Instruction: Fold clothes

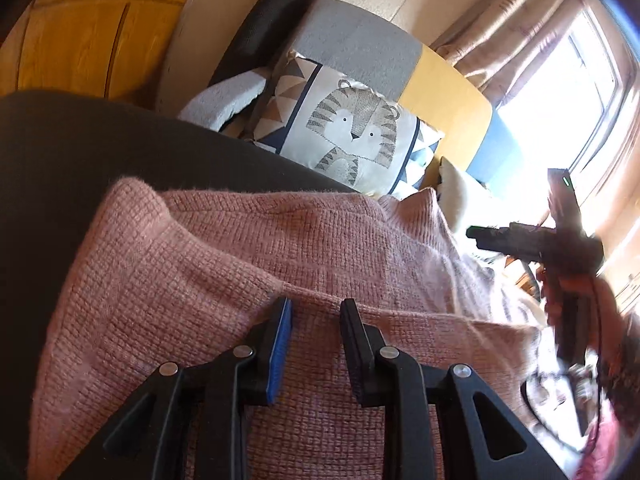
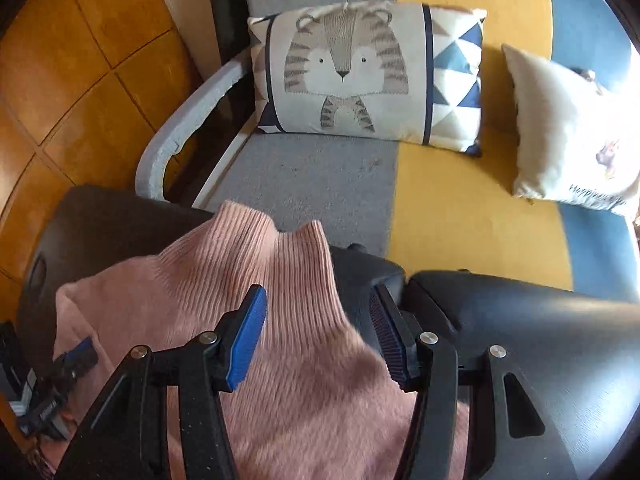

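Pink knit sweater (image 1: 248, 264), rumpled, draped over black surface (image 1: 60, 160)

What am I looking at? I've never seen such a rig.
No robot: a person holds a two-finger gripper in each hand, with a camera on each looking along its fingers. One picture is from the left gripper, one from the right gripper. A pink sweater lies on a dark surface before a sofa with a tiger cushion. The right gripper is open and empty above the collar; sweater fabric sits between the left's fingers, pinched or not I cannot tell.
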